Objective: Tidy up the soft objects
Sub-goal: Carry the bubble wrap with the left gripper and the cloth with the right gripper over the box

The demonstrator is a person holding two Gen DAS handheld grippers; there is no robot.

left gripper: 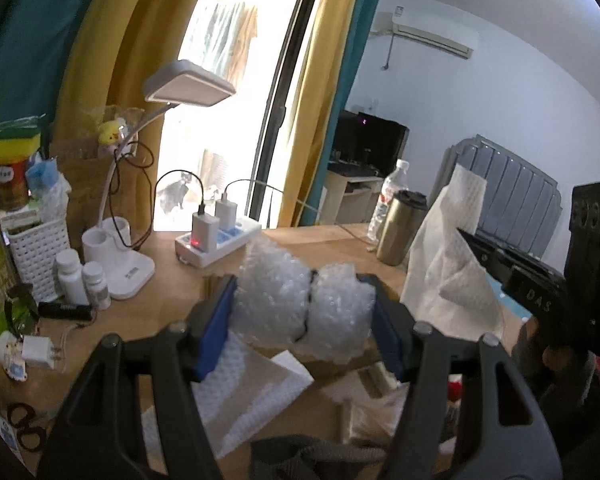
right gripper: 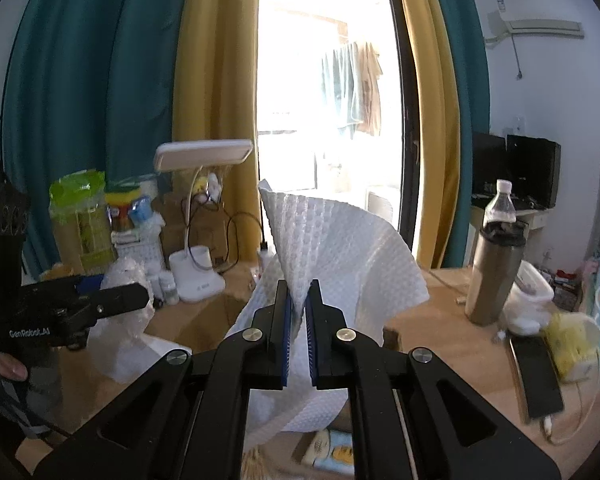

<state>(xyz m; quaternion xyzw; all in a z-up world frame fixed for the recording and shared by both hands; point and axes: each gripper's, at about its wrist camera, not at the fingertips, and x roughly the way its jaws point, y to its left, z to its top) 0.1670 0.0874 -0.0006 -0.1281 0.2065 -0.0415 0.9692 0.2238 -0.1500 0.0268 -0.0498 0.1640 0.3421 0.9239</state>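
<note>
Your left gripper (left gripper: 304, 304) clamps the crinkly clear bubble-wrap bundle (left gripper: 300, 300); your right gripper (right gripper: 297, 320) pinches the white embossed paper towel (right gripper: 340, 248) above the cluttered wooden desk (right gripper: 432, 336).

Blown-out window (right gripper: 324, 120) backlight, fisheye-warped edges.

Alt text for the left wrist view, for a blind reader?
The left gripper squeezes a bubble wrap bundle above a wooden desk. At right, the right gripper lifts a white paper towel; a desk lamp stands behind.
</note>
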